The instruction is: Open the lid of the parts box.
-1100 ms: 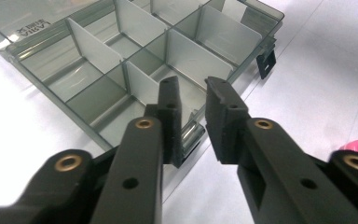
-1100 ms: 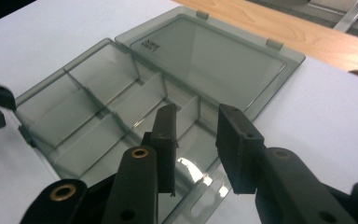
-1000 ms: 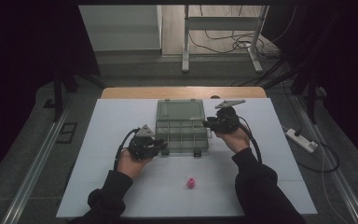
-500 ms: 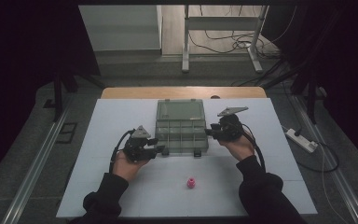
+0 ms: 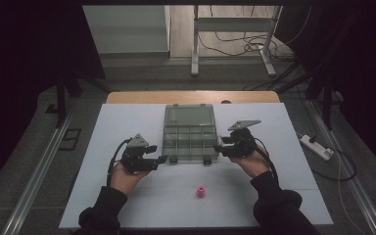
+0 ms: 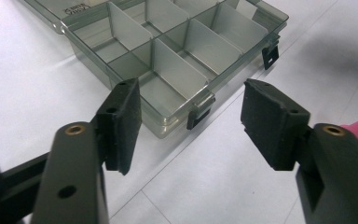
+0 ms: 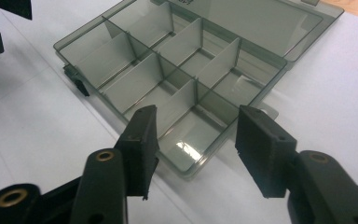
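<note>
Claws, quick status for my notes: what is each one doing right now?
Left claw: open, holding nothing, jaws just opening.
Right claw: open, holding nothing, jaws just opening.

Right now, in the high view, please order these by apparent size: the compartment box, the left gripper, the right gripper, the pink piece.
1. Compartment box, lid open, the largest.
2. Left gripper and right gripper: they look alike, so no ranking.
3. Pink piece, the smallest.

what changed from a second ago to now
Both grippers drew back from the organizer box: the left gripper outward and nearer the person, the right gripper outward. Their jaws have just been opening, nothing between them. The box, lid open, and the pink piece stayed put.
</note>
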Demonstrator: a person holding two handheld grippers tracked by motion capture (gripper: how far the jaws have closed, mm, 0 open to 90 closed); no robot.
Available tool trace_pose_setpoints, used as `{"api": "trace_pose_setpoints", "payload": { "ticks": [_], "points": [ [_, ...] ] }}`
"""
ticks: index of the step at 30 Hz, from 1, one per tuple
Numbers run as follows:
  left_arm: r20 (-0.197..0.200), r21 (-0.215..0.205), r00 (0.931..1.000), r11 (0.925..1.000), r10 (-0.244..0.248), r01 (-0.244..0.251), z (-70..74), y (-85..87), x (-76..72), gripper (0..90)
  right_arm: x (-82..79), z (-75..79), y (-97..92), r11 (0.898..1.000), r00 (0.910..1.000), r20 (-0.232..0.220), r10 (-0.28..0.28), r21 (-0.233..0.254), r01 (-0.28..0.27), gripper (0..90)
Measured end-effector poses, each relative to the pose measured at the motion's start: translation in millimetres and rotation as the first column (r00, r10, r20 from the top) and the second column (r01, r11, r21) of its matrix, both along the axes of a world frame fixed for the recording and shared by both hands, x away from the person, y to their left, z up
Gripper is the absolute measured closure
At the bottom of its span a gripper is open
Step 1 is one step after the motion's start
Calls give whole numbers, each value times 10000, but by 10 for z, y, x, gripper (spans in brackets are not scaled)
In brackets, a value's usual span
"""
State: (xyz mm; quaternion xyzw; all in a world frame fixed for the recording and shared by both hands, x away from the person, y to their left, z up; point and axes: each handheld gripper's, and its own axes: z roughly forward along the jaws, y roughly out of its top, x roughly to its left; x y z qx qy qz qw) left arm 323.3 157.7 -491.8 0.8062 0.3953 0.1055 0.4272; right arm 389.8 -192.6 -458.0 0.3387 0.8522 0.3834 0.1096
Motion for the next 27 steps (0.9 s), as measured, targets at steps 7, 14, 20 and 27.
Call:
{"api": "trace_pose_setpoints", "payload": {
  "ticks": [7, 14, 20, 27],
  "points": [
    [151, -105, 9999, 9999, 6, -5, 8, 21, -62, 324, -105, -9, -63, 10000, 10000, -94, 25, -13, -25, 402],
    [180, -175, 9998, 9998, 50, -47, 16, 59, -137, 273, -215, -18, -139, 9999, 9997, -254, -68, 134, 72, 358],
    [154, -157, 9997, 9997, 203, -201, 6, 98, -214, 216, -317, -27, -171, 10000, 9997, -263, 1, 95, 2, 300],
    [170, -260, 9991, 9989, 385, -380, 4, 167, -328, 137, -415, -17, -214, 9999, 9997, -264, -18, 106, 21, 231]
  ]
}}
